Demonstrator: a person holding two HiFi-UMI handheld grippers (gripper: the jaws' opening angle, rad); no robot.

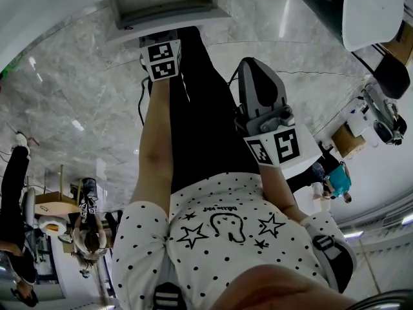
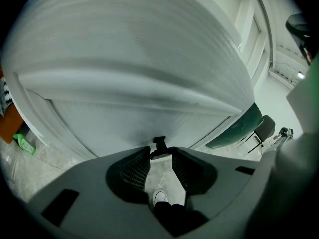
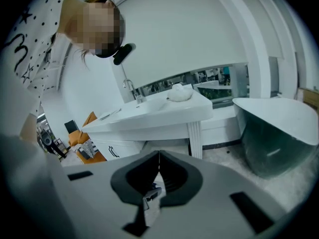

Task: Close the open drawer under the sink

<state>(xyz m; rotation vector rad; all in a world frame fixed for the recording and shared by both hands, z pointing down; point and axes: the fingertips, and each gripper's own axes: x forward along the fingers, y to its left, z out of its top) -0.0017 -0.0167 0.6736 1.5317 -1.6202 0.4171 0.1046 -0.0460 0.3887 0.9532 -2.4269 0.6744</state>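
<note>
My left gripper is up against the white ribbed front of the drawer, which fills its view from 9 o'clock round to 3. My fingers there are drawn in close, and their tips pinch the small black handle at the middle of that front. Through the narrow gap behind the tips, toward 6 o'clock, I see pale stone floor and my white shoe.

In the head view the drawer sits at 12 o'clock, beyond my legs. It is a white box with a flat grey inside, and I cannot tell what lies in it. The left gripper's marker cube is just beneath its near edge.

My right gripper hangs by my side, toward 3 o'clock in the head view and well apart from the drawer. Its fingers are pressed together, tip to tip, on nothing.

The right gripper view looks at a white sink counter in the middle. A faucet stands at the counter's 11 o'clock and a white lump rests at its 1 o'clock. The basin's inside is hidden behind the rim. Under the counter, at 8 o'clock, a white cabinet front carries a black cabinet pull. At 3 o'clock stands a bathtub with a white rim and a dark green side, its inside out of sight.
</note>
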